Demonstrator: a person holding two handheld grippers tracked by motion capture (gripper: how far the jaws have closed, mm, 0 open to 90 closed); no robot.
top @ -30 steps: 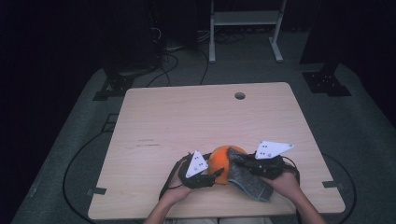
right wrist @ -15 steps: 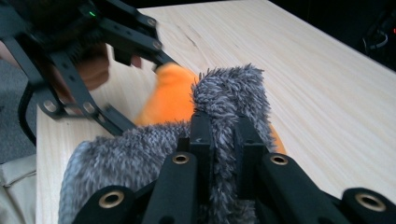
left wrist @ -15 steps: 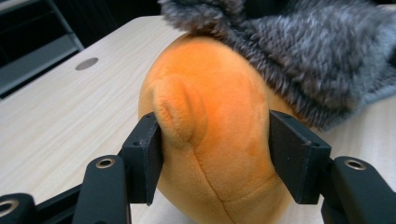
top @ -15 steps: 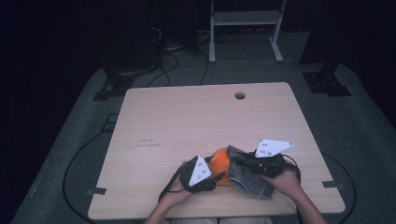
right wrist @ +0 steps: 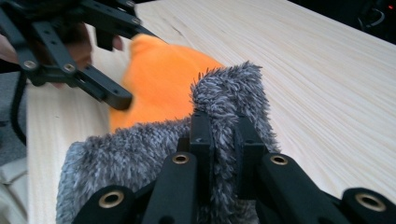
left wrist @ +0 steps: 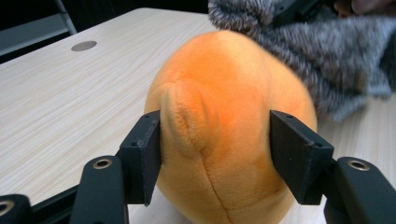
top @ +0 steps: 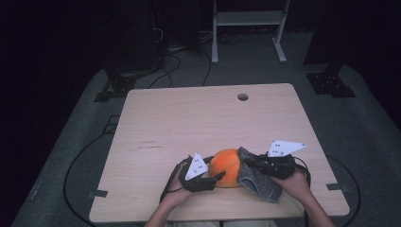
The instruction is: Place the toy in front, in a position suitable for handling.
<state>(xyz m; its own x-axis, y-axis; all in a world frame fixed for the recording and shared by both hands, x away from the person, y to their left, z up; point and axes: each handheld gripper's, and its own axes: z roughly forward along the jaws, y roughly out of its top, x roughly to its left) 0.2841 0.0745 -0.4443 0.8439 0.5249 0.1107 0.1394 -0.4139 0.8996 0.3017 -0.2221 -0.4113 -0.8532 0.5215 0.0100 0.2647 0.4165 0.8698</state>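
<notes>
Your one orange plush sits near the table's near edge, touching the one grey fuzzy cloth at its right. Your left gripper pinches the plush between both pads; your right gripper is pressed together on a fold of cloth. Open tabletop lies ahead of you.

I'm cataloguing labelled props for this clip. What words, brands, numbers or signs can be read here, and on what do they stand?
No readable text anywhere.
Faint dark marks on the wooden table: too small and blurred to read.
Black dots on the grey plates of the left gripper and right gripper: dots, not letters.
Orange plush toy and grey fuzzy cloth: no tag or print visible.
</notes>
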